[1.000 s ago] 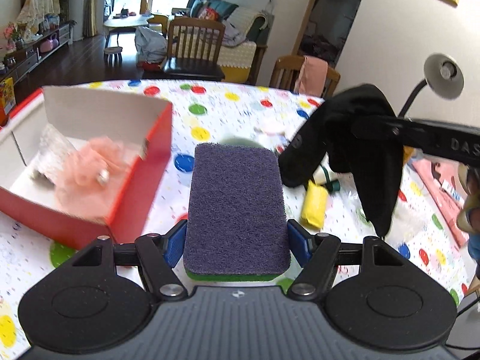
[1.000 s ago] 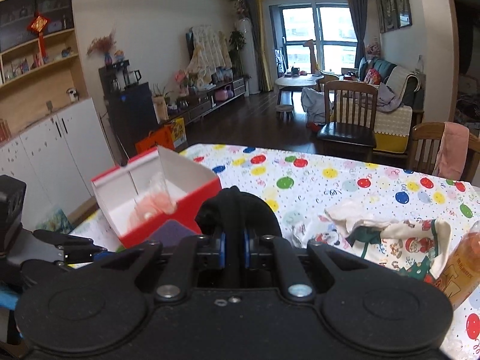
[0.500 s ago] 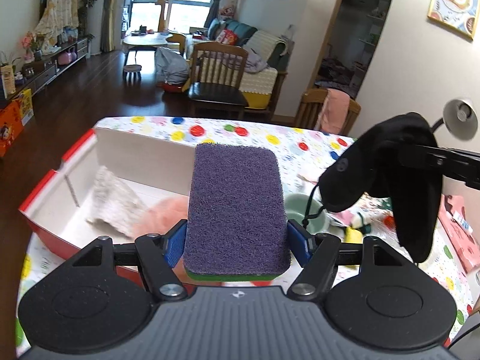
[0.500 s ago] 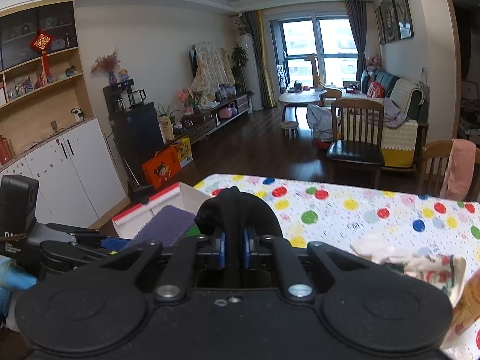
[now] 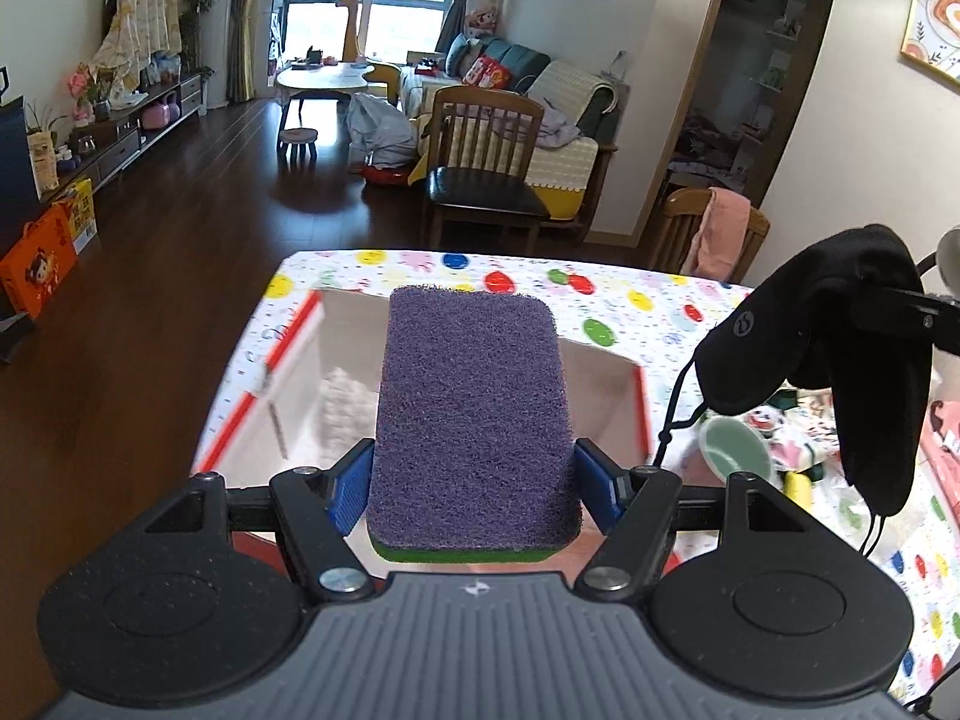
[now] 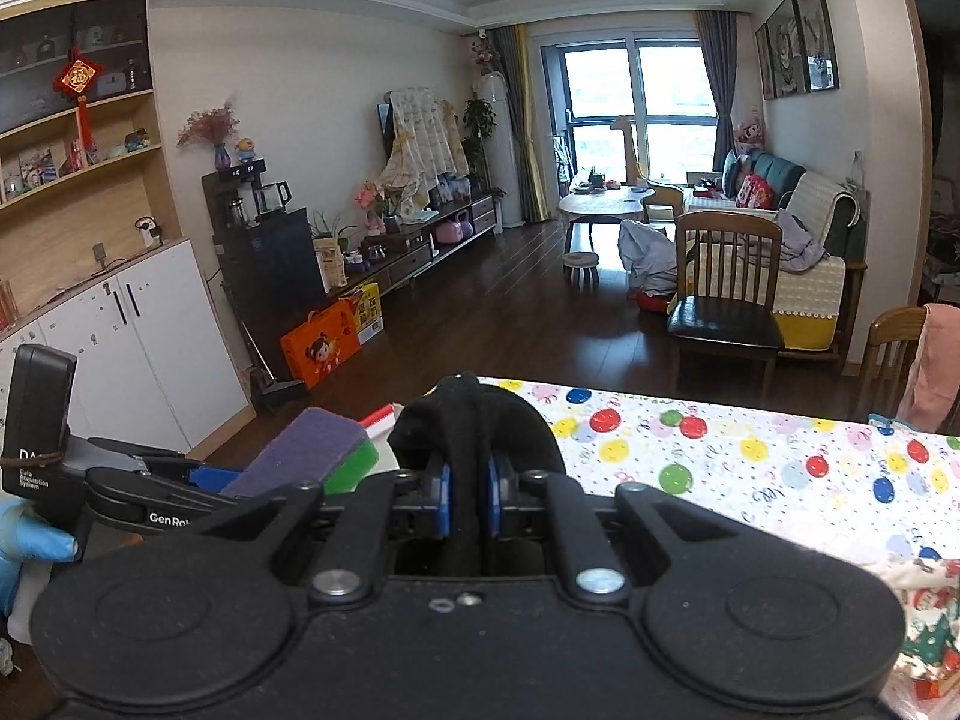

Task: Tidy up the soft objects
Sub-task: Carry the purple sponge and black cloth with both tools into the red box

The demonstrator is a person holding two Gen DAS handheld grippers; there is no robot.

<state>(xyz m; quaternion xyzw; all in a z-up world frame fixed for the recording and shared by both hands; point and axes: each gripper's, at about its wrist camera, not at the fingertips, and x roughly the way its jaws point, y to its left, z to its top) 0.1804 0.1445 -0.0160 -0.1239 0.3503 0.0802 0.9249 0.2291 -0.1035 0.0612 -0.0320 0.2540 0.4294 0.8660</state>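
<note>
My left gripper point(image 5: 474, 489) is shut on a purple sponge point(image 5: 474, 420) with a green underside, its blue pads pressing both long sides. It hangs over a red box point(image 5: 636, 396) with a white inside, where a pale cloth point(image 5: 345, 405) lies. My right gripper point(image 6: 467, 495) is shut on a black fabric mask point(image 6: 474, 420), which droops over the pads. In the left wrist view that black mask point(image 5: 810, 348) dangles to the right of the box, cords hanging. In the right wrist view the sponge point(image 6: 300, 450) and left gripper point(image 6: 264, 477) show at lower left.
A dotted tablecloth point(image 5: 600, 294) covers the table. Right of the box lie a green round lid point(image 5: 735, 444), a printed cloth point(image 6: 924, 606) and a yellow item point(image 5: 798, 489). Wooden chairs point(image 5: 486, 180) stand beyond the far edge. A blue-gloved hand point(image 6: 24, 546) holds the left gripper.
Both grippers have risen and moved left over the table. The sponge now hangs above the box's inside instead of beside it, and the mask has come along next to it.
</note>
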